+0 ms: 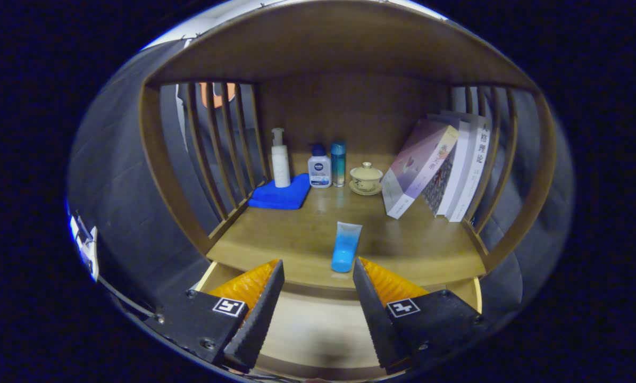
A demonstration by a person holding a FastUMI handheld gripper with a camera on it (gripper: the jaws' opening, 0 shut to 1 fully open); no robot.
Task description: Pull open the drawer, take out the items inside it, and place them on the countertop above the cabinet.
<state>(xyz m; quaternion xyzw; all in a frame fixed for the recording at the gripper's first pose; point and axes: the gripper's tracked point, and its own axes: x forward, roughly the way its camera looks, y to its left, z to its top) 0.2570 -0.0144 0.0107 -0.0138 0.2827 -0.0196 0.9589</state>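
Observation:
A blue tube (345, 247) lies flat on the wooden countertop (296, 239), cap end toward me, just beyond my fingertips and slightly nearer the right one. My gripper (318, 268) is open with nothing between its fingers. Below and between the fingers I see the pulled-out drawer (318, 330); the pale wooden bottom that shows is bare.
At the back of the countertop stand a white pump bottle (280, 159) on a folded blue cloth (281, 196), a small white bottle (319, 167), a teal can (339, 162) and a lidded cup on a saucer (366, 178). Leaning books (440, 170) fill the right side. Slatted side walls and a shelf top enclose the space.

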